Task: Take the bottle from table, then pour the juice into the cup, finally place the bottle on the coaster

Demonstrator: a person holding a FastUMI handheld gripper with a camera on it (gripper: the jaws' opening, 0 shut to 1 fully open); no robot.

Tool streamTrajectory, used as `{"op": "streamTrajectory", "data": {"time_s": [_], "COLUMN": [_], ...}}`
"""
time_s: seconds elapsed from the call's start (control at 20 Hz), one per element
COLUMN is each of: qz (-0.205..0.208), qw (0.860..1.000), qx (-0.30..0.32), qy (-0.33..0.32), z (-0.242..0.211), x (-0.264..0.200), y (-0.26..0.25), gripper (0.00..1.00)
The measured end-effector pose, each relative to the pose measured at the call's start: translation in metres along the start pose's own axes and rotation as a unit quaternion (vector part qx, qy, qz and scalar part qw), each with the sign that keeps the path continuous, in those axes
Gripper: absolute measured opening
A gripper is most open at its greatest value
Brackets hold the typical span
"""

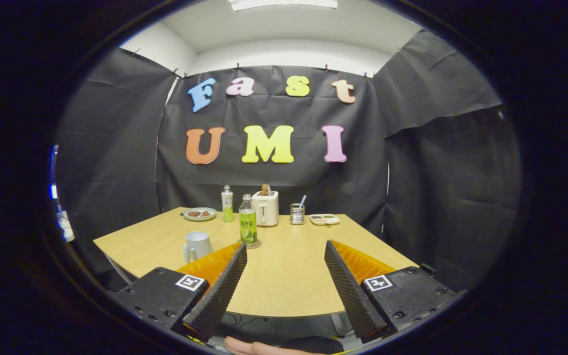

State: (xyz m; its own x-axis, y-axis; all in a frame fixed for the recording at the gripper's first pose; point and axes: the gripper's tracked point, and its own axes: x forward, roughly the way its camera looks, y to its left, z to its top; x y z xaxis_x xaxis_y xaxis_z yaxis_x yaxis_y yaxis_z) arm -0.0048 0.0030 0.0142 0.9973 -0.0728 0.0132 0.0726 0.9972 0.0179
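Fingers of the gripper stand spread wide apart over the near edge of the table, jaws released, with nothing between them but bare wood.

Just ahead of the left finger's tip stands the bottle, upright, with a green label and a pale cap. It sits on a round coaster whose rim peeks out at its foot. Left of the bottle and nearer the gripper sits the cup, upright, handle turned toward the gripper; the left finger's housing partly hides its base. Bottle and cup are near one another but apart.

Beyond them, along the far edge by the black wall, runs a row of things: a plate with some dark food, a second bottle upright beside it, a white toaster with something brown sticking out of the top, a small holder with a stick in it, and a shallow tray farthest right. These lie well apart from the fingers.

Part of a hand shows below the gripper.
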Motion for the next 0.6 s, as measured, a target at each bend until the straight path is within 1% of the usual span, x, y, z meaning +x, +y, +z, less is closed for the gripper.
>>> {"op": "streamTrajectory", "data": {"time_s": [0.6], "qz": [-0.007], "qw": [1.000], "qx": [-0.009], "qy": [0.012], "z": [-0.0031], "x": [-0.0020], "y": [0.0044], "gripper": [1.00]}}
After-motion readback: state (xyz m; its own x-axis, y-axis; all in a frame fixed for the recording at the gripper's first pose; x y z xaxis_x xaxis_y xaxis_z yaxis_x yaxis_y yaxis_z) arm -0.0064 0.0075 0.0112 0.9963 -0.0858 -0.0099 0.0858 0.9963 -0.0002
